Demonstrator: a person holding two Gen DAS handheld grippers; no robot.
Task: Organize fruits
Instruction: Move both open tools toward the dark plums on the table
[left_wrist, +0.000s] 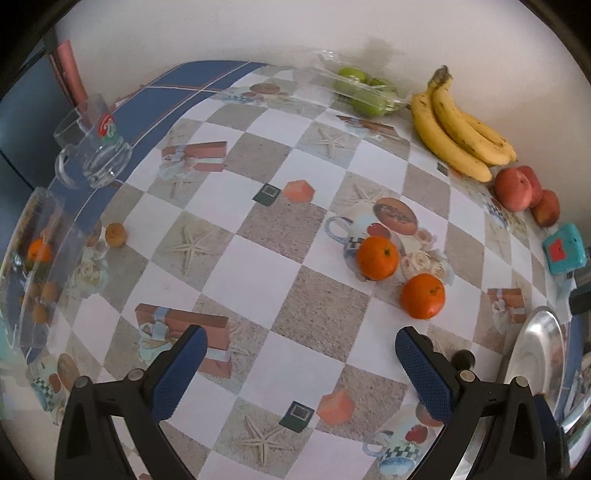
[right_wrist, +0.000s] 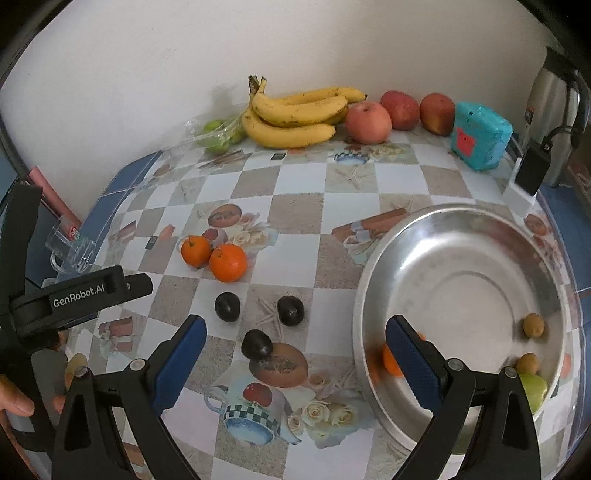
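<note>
While two round orange tangerines (right_wrist: 213, 256) sit touching each other on the checked, picture-printed tablecloth (right_wrist: 295, 214), I see a third, blurred orange fruit (right_wrist: 388, 360) already inside the wide shiny metal bowl (right_wrist: 461, 273), half hidden behind my right gripper's (right_wrist: 295, 363) blue finger pad (right_wrist: 413, 363). That bowl also holds two small brownish round fruits (right_wrist: 532, 343) near its far side and a pale green fruit (right_wrist: 533, 389) at its near edge. Three dark, nearly black plums (right_wrist: 258, 325) lie loose on the cloth between the tangerines and my right gripper, well apart from one another. Along the white wall I can make out a bunch of yellow bananas (right_wrist: 299, 114), three red-pink apples (right_wrist: 400, 112) beside it, and a clear plastic bag of green fruits (right_wrist: 218, 134) on the bananas' other side. My right gripper hangs spread wide with nothing between its pads, one finger over the cloth and the other over the bowl's rim. My left gripper (left_wrist: 297, 373) is likewise released and empty, low over the cloth, with the two tangerines ahead of its right finger. A turquoise box with a red patch (right_wrist: 480, 134) stands just past the apples, and a clear glass mug (left_wrist: 92, 147) stands on the blue border of the cloth. At the left edge of the left wrist view, a transparent curved container (left_wrist: 33, 273) shows an orange fruit and small brown ones through its wall, with one small brown fruit (left_wrist: 115, 234) on the cloth nearby.
</note>
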